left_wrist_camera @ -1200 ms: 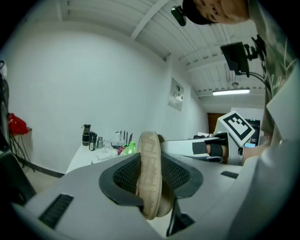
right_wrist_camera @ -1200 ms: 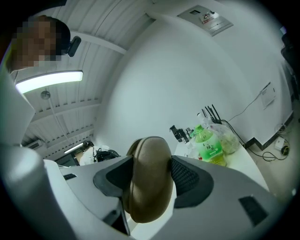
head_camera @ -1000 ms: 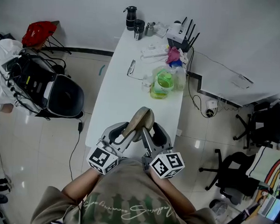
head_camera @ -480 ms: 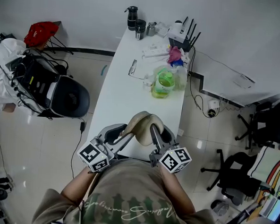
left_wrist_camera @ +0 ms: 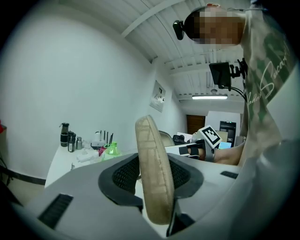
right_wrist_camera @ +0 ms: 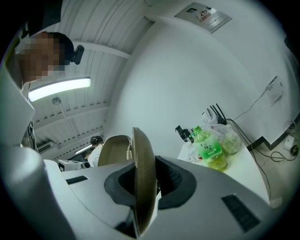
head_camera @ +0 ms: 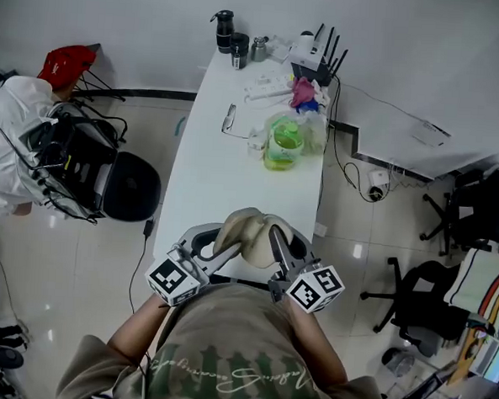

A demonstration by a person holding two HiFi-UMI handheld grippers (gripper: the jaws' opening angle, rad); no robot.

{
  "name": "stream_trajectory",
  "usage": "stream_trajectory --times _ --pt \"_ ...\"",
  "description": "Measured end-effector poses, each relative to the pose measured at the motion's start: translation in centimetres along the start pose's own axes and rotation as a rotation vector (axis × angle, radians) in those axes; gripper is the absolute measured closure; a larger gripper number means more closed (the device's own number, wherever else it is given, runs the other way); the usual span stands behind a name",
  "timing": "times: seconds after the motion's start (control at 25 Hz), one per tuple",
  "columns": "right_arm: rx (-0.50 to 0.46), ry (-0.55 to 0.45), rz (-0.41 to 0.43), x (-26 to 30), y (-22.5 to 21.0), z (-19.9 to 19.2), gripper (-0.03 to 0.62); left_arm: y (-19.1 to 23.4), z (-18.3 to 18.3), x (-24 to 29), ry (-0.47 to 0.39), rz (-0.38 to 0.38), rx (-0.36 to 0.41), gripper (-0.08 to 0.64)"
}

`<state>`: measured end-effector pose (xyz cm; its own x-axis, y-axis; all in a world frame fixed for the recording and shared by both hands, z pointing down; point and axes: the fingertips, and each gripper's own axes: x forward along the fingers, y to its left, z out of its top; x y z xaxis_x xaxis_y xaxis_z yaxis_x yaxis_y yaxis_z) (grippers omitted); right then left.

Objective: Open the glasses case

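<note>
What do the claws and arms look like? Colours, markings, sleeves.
The left claw and right claw have light grey curved plastic shells with dark textured pads. Each carries a white cube printed with black square markers. The person wears a short-sleeved khaki shirt with pale lettering.

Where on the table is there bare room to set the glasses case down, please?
The bare stretch of table between the green bottle and the glasses case is free. The far end is crowded: flasks, router, power strip, spectacles.
</note>
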<state>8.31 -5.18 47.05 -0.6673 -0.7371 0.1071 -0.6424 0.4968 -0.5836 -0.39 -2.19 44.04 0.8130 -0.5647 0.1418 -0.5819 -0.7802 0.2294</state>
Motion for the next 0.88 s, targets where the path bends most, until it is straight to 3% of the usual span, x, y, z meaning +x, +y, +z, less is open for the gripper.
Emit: stream_trajectory --times 0.16,0.28,0.36,0.56,0.72,0.88 --pt "0.014 -0.014 -0.005 -0.4 0.2 -0.2 0.540 0.4 -0.5 0.4 -0.011 0.013 -0.053 0.422" --pt "-0.015 -0.004 -0.011 -0.6 0.1 0.0 0.540 1.8 -1.6 0.2 0.027 0.041 -0.083 0.422" --pt "-0.033 0.002 -0.003 -0.4 0.3 0.0 0.540 1.7 -1.8 0.2 0.046 0.021 -0.096 0.478" --pt "-0.016 0.001 0.062 -0.5 0.4 0.1 0.540 1.4 -1.3 0.4 0.017 -0.010 -0.209 0.493" --pt "0.023 0.061 0.122 0.6 0.9 -1.5 0.538 2.7 -1.4 0.0 0.007 -0.021 -0.271 0.494" --pt "-0.045 0.173 0.135 1.2 1.6 -3.9 0.538 2.9 -1.9 -1.2 -0.020 -0.057 -0.385 0.494"
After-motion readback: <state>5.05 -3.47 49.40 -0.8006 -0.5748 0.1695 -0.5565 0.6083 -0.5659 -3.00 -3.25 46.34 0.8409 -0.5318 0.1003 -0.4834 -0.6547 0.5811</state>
